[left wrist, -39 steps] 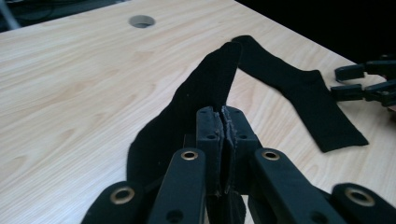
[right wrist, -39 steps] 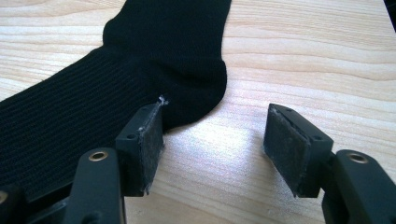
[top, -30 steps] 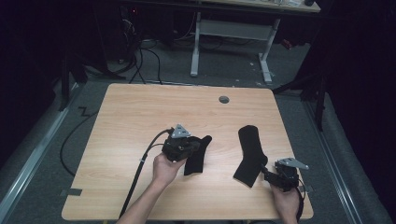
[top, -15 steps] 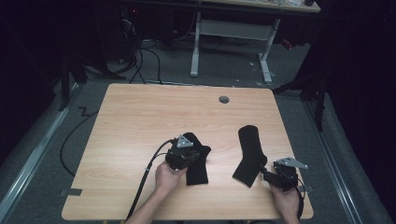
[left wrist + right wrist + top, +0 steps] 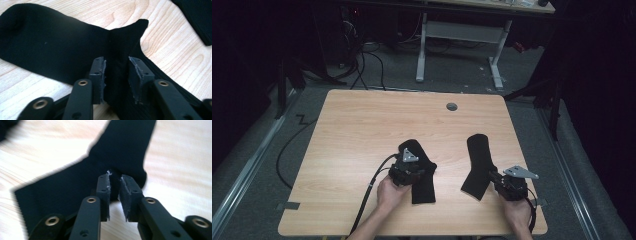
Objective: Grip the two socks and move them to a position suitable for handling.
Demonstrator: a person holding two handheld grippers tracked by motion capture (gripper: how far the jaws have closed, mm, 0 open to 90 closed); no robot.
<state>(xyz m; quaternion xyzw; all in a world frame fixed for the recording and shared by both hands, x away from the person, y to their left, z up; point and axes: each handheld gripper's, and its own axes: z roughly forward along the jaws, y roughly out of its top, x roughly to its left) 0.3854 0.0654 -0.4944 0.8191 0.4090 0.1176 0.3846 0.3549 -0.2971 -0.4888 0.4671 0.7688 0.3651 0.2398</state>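
Left hand-held gripper (image 5: 412, 167), low over the worktop (image 5: 362, 130), jaws parted and just now opening: the left sock (image 5: 62, 47) lies flat beneath them, a raised fold of its heel region standing in the gap, and the pads (image 5: 101, 75) stand to either side of that fold without pressing it, so the sock is released. In the high view this sock (image 5: 424, 175) runs from just beyond the gripper towards the near edge, its lower end stopping short of that edge. Right hand-held gripper (image 5: 504, 185), near the worktop's front right corner, jaws drawn close together after just closing: a pinch of the right sock (image 5: 117, 157) at its heel bend sits between the pads (image 5: 105, 190), which appear to grasp it, though the view is blurred. The right sock (image 5: 479, 160) stretches from the gripper away and leftwards, bent at the middle, its cuff end on bare wood. The two socks lie well apart, with clear wood between them. The far half of the worktop is open, bearing a small round cable hole (image 5: 452, 106) near the back edge. Both forearms enter over the near edge; the left gripper's cable (image 5: 372, 192) trails back across it. The right gripper sits close to the right-hand edge, with little margin there.
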